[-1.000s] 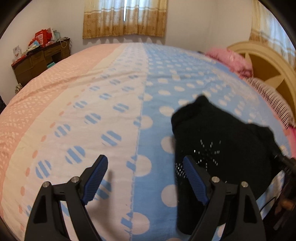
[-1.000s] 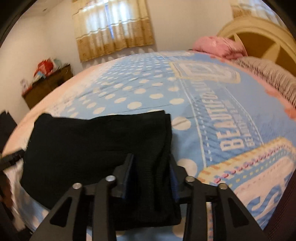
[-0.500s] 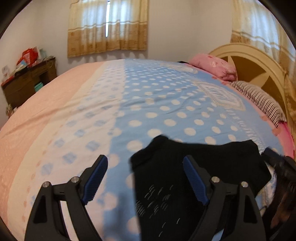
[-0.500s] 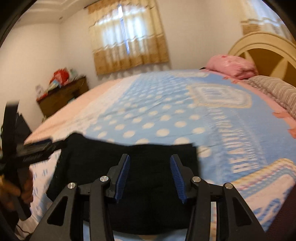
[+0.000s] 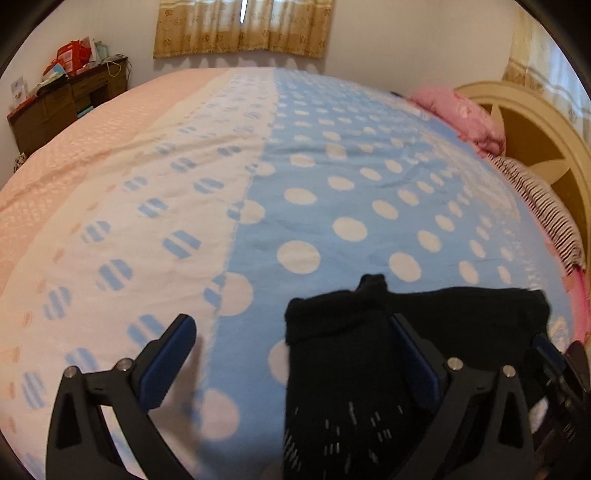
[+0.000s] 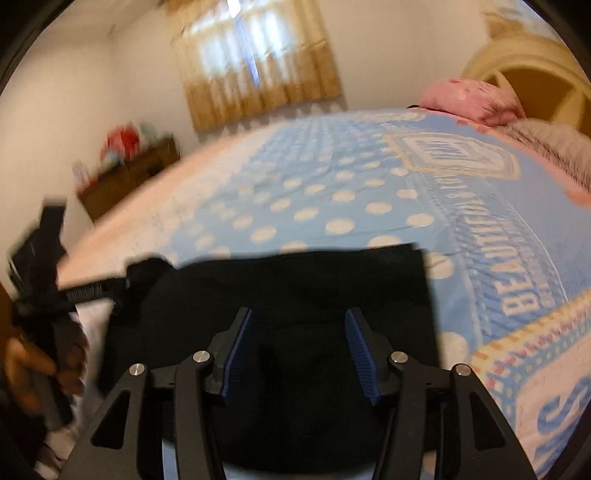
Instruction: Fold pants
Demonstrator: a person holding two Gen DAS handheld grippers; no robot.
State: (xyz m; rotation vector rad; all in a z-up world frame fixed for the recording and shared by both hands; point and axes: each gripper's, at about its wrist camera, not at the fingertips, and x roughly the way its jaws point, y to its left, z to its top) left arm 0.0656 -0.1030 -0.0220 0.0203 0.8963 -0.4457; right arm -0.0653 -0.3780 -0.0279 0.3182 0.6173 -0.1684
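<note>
Both tongs, left [image 5: 291,354] and right [image 6: 297,350], newly widened, seemingly released, over one folded black pants [image 6: 295,295].

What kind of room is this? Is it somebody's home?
Most likely a bedroom in a home: a big bed under a pink and blue dotted bedspread, pillows against a curved headboard, and a curtained window behind.

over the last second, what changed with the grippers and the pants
The right gripper was shut on the near edge of the black pants; its jaws have just been opening and the pads no longer press the cloth. The left gripper was already open, and its jaws have just been opening wider. The pants lie folded on the bedspread as before.
</note>
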